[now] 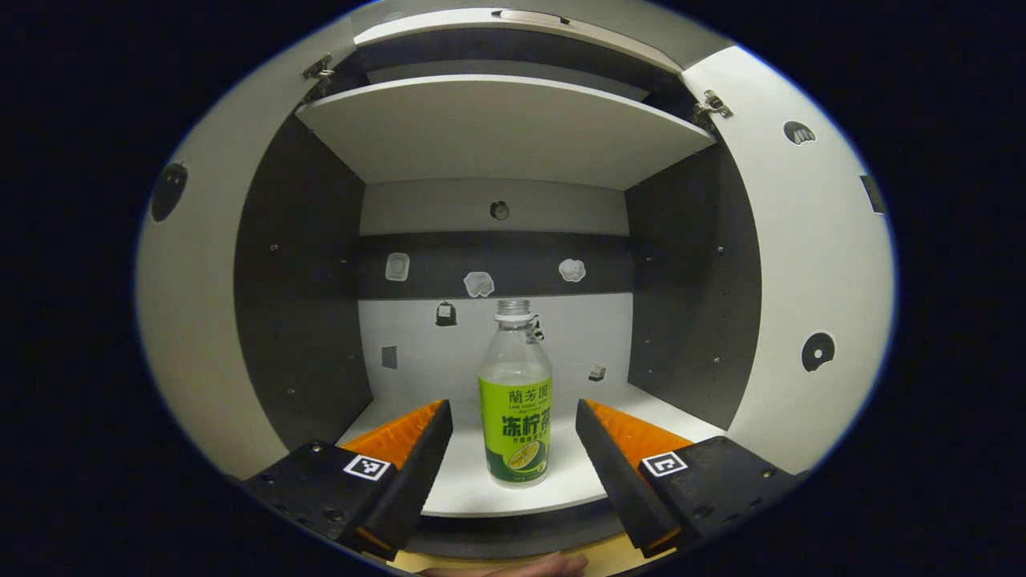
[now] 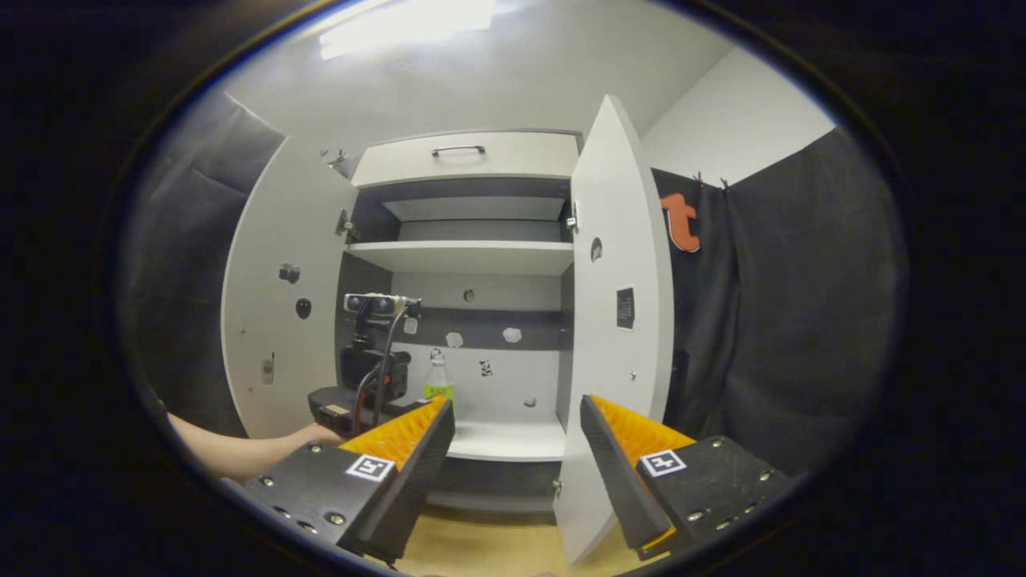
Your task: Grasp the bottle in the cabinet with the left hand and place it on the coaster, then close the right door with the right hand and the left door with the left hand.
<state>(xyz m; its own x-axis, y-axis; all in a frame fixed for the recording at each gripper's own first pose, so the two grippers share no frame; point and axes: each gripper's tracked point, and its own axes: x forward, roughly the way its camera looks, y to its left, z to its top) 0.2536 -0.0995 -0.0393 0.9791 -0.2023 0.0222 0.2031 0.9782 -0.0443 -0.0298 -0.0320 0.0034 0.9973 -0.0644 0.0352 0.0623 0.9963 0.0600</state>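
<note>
Green wraps the middle of the bottle (image 1: 515,393) in the left gripper view. It stands straight up on the bottom shelf (image 1: 561,489) of the cabinet (image 1: 296,264), near the front edge, with its cap at the top. We see the left gripper (image 1: 514,449) with its fingers wide apart, one on each side of the bottle. The bottle is right in the middle of the gap, a bit farther in than the tips, and nothing touches it yet. We think the next move is to go straight in and then squeeze on the green part. The left door (image 1: 192,320) and the right door (image 1: 809,280) both swing out wide. Another shelf (image 1: 497,128) sits higher up.

In the right gripper view we are farther back. The right gripper (image 2: 517,449) has its fingers apart too, and they hold nothing. From here the bottle (image 2: 437,381) looks small, deep in the cabinet and off to the left. The left gripper (image 2: 365,385), held by a hand (image 2: 317,434), is just in front of it. So the left one is much nearer to the bottle. The right door (image 2: 613,320) stands open just ahead of our right fingers, so we think that hand is well placed to push it shut later. A bit of wooden tabletop (image 2: 489,549) shows below. We cannot see the coaster.
</note>
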